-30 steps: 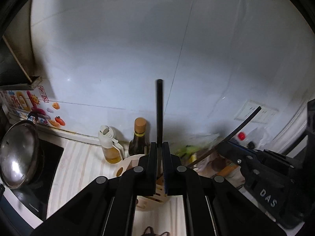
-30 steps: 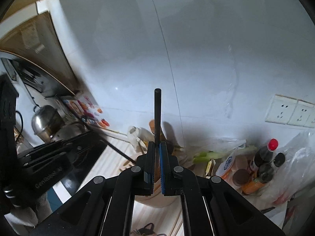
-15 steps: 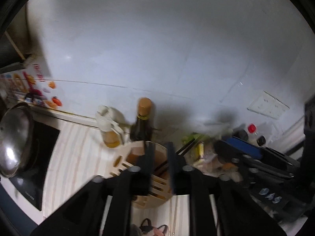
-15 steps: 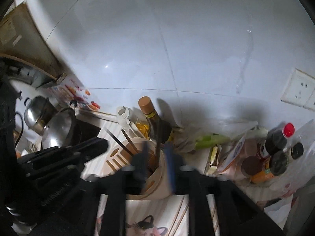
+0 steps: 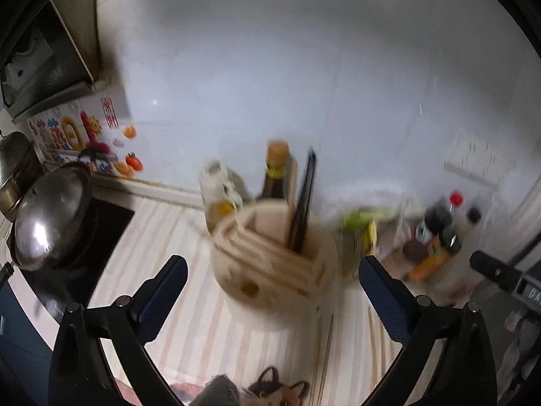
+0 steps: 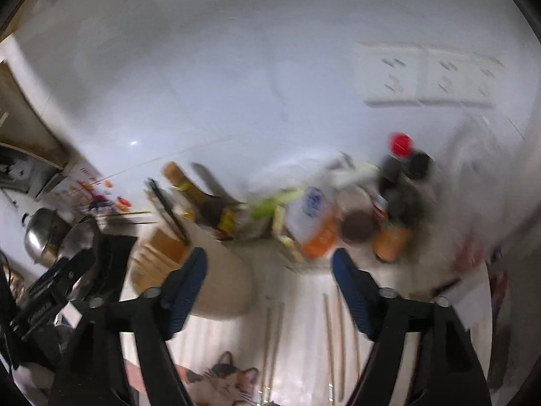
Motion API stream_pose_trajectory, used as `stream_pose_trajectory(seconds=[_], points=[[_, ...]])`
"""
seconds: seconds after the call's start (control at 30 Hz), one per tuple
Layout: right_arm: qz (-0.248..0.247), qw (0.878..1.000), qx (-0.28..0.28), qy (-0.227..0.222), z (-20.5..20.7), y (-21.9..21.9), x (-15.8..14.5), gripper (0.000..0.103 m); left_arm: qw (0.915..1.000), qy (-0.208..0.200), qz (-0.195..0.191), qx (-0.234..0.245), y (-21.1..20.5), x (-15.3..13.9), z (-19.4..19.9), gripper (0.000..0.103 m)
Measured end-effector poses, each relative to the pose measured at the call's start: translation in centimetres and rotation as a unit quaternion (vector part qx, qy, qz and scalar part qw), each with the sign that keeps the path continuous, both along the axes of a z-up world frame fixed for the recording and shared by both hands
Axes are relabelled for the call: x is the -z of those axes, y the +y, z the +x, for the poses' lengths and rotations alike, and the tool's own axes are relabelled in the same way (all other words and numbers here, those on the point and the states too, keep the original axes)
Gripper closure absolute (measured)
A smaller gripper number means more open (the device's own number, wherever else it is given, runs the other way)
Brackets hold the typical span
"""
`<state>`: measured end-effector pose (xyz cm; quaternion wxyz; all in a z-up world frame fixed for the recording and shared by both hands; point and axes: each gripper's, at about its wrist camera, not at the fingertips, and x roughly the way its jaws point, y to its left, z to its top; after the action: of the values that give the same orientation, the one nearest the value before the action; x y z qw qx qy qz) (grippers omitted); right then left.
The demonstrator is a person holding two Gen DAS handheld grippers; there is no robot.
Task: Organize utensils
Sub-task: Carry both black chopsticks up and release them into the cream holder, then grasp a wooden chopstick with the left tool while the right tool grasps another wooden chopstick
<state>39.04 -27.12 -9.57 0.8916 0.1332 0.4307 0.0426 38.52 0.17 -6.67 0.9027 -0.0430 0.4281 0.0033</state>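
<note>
Both tongs gape, gripping nothing: left gripper [image 5: 270, 287], right gripper [image 6: 268, 279]. Pale chopsticks [image 6: 333, 335] lie loose on the striped counter [image 5: 175, 237] at 6 o'clock. Beyond, at 12 o'clock from the left gripper, black chopsticks [image 5: 304, 203] stand tilted inside the utensil holder [image 5: 274, 270]. Farther back: dark bottle [image 5: 275, 172]; red-capped bottle [image 6: 400, 155] at 2 o'clock.
</note>
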Motion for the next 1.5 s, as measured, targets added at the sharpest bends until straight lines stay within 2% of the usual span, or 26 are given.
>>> stream_pose_trajectory(seconds=[0.1,0.17,0.3,0.33,0.37,0.43,0.47,0.53,0.57,0.63,0.67,0.73,0.8,0.83,0.87,0.9,1.1,1.27,1.4,1.5], points=[[-0.007,1.0,0.021,0.019,-1.0,-1.7,3.0,0.006,0.9993,0.033,0.011,0.014,-2.1,3.0,-0.4,0.0],[-0.007,0.999,0.026,0.038,-1.4,-3.0,5.3,0.006,0.9978,0.052,0.034,0.023,-3.8,5.6,-0.7,0.0],[-0.016,0.995,0.035,0.093,-1.6,-4.6,10.4,0.007,0.992,0.11,0.049,0.036,-6.4,11.0,-0.8,0.0],[-0.011,0.994,0.032,0.108,-1.6,-5.0,11.5,0.017,0.9898,0.126,0.053,0.04,-7.0,12.5,-0.8,0.0],[-0.001,0.992,0.029,0.127,-1.6,-5.5,12.8,0.036,0.9879,0.14,0.055,0.04,-7.4,13.6,-0.9,0.0],[0.005,0.987,0.027,0.156,-1.4,-5.9,14.9,0.056,0.9832,0.169,0.057,0.04,-7.8,16.2,-0.8,0.0],[0.012,0.986,0.022,0.166,-1.3,-6.0,15.9,0.061,0.9811,0.18,0.057,0.041,-7.9,17.3,-0.6,0.004],[0.019,0.983,0.009,0.182,-1.1,-5.8,17.2,0.062,0.9761,0.204,0.056,0.048,-8.3,19.5,-0.2,0.015],[0.02,0.982,0.007,0.189,-1.0,-5.8,17.9,0.068,0.9732,0.218,0.055,0.05,-8.5,20.5,0.0,0.028],[0.027,0.98,-0.001,0.196,-1.0,-5.6,18.8,0.073,0.9687,0.237,0.049,0.058,-8.9,22.1,0.5,0.041],[0.029,0.979,-0.004,0.2,-1.0,-5.5,19.2,0.076,0.967,0.242,0.049,0.062,-9.1,22.7,0.7,0.051],[0.032,0.979,-0.008,0.201,-0.7,-5.1,19.6,0.077,0.9623,0.256,0.053,0.076,-9.9,23.9,1.1,0.055],[0.037,0.978,-0.009,0.205,-0.6,-4.9,19.9,0.077,0.9594,0.262,0.058,0.085,-10.5,24.8,1.3,0.077],[0.039,0.978,-0.008,0.207,-0.5,-4.7,20.1,0.077,0.9576,0.268,0.061,0.088,-10.6,25.3,1.3,0.081],[0.038,0.977,-0.008,0.209,-0.3,-4.5,20.2,0.077,0.9611,0.257,0.053,0.087,-10.6,25.1,1.3,0.091],[0.039,0.976,-0.01,0.212,-0.2,-4.4,20.4,0.077,0.9604,0.259,0.053,0.087,-10.6,25.2,1.2,0.098],[0.042,0.973,-0.025,0.228,0.2,-2.4,21.3,0.077,0.963,0.261,0.046,0.049,-7.4,24.9,-1.0,0.099],[0.045,0.964,-0.068,0.253,1.2,2.9,23.2,0.077,0.9615,0.273,0.03,-0.013,-1.7,24.6,-4.9,0.099],[0.008,0.959,-0.097,0.268,2.3,7.6,25.1,0.077,0.9571,0.281,0.009,-0.069,3.0,24.7,-7.4,0.099],[-0.043,0.948,-0.116,0.295,2.8,10.2,26.8,0.077,0.9547,0.286,-0.014,-0.081,5.0,24.7,-8.2,0.099]])
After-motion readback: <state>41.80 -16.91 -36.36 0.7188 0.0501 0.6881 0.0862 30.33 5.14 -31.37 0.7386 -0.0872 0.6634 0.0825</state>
